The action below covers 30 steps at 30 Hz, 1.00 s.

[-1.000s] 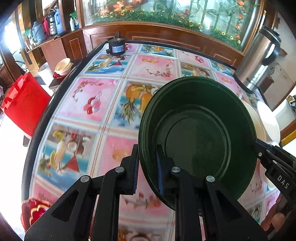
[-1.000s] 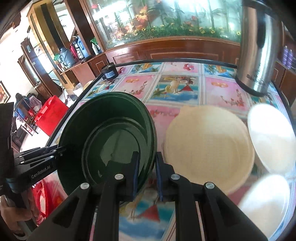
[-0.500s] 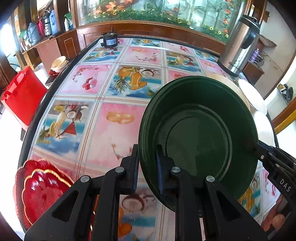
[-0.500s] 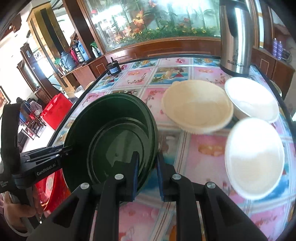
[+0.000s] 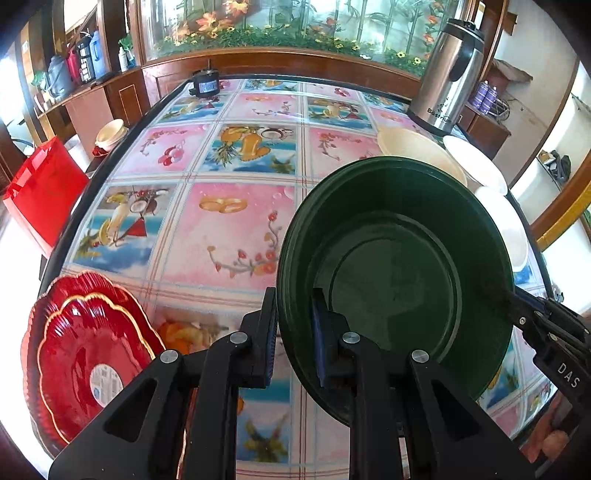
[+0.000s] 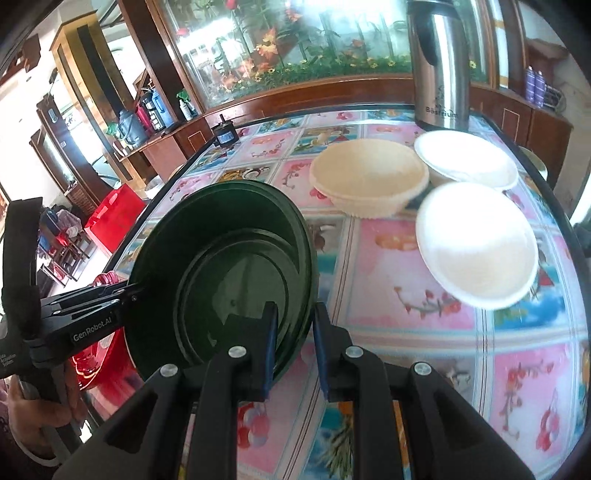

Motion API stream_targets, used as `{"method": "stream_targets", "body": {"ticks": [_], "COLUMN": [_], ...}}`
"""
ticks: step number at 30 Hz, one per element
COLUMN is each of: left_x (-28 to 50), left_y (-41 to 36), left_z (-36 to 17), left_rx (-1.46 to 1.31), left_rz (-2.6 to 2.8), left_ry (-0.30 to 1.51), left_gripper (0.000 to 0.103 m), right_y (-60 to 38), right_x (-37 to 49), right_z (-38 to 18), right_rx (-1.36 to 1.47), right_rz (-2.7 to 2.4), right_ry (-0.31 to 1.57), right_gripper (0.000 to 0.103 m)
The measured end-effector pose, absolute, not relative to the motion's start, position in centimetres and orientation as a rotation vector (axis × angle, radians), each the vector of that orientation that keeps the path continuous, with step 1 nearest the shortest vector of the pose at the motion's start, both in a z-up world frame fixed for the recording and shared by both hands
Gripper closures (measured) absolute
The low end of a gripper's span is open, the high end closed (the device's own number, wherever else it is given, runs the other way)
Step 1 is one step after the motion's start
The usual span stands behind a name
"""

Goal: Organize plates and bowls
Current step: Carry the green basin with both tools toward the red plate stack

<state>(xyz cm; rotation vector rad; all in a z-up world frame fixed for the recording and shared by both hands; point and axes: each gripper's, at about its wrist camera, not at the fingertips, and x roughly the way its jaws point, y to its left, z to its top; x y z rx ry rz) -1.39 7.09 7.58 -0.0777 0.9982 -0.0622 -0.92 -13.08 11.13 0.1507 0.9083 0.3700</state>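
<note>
Left wrist view: your left gripper point(image 5: 293, 332) and right gripper point(image 6: 294, 341) each clamp opposite rims of the green bowls point(image 5: 395, 280), nested, held tilted above the table point(image 5: 229, 229), beside the red plates point(image 5: 85, 354).

red plates point(image 5: 79, 354): cut by frame edge | white bowl point(image 6: 476, 240): rim blurred

This looks like a home dining room. A table point(image 5: 236, 221) wears a glossy fruit-and-flower print cloth, with a steel thermos jug point(image 5: 448, 77) standing at its far edge. Behind it a large planted aquarium point(image 5: 295, 22) sits in a wooden cabinet, and a side shelf point(image 6: 159, 129) carries kettles and flasks. A red bag point(image 5: 44, 192) sits beside the table.
</note>
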Motion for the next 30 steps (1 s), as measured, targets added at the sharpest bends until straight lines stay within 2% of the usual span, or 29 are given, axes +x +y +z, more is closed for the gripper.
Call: {"method": "stream_targets", "body": {"ticks": [30], "left_x": [-5.1], "left_y": [6.3], "left_z": [7.6], "left_rx": [-0.056], "left_rz": [-0.097], "left_ry": [0.976], "left_gripper": [0.087], "right_y": [-14.2], "right_x": [-5.2], "right_z": [11.2], "right_rx": [0.18], "right_rz": [0.345], "right_ry": [0.906], "right_gripper": [0.079]}}
